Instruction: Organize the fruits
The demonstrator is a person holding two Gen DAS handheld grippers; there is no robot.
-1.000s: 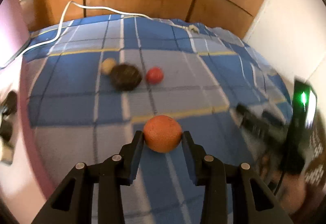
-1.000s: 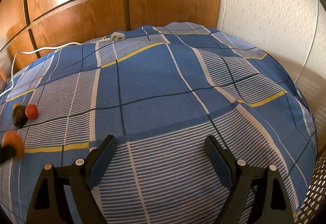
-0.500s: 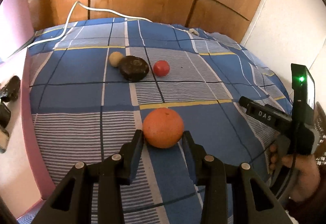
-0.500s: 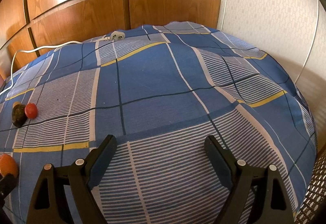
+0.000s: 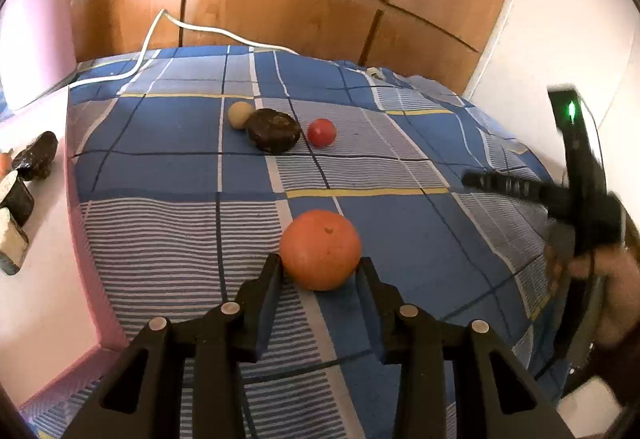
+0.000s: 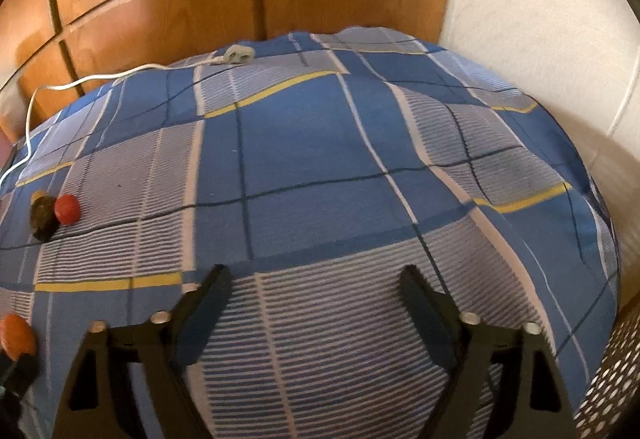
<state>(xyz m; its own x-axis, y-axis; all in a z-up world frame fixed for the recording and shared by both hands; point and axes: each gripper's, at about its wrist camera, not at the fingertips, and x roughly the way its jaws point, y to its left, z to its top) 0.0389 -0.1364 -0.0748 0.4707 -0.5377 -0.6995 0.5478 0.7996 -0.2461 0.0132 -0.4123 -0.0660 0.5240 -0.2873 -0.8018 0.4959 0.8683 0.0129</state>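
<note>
The left tool (image 5: 320,271) grips an orange (image 5: 320,249) between its two black fingers, holding it over the blue checked bedsheet (image 5: 400,231) of the bed. Farther up the bed lie three more pieces close together: a small tan round fruit (image 5: 240,114) touching a dark brown fruit (image 5: 273,135), with a red tomato-like fruit (image 5: 321,132) just beside it. The right tool (image 6: 316,287) has nothing between its fingers; its jaws have just been closing yet stand well apart over the striped part of the sheet. A white cable (image 6: 80,83) runs along the bed's far edge, below the wooden wardrobe doors (image 5: 280,7).
</note>
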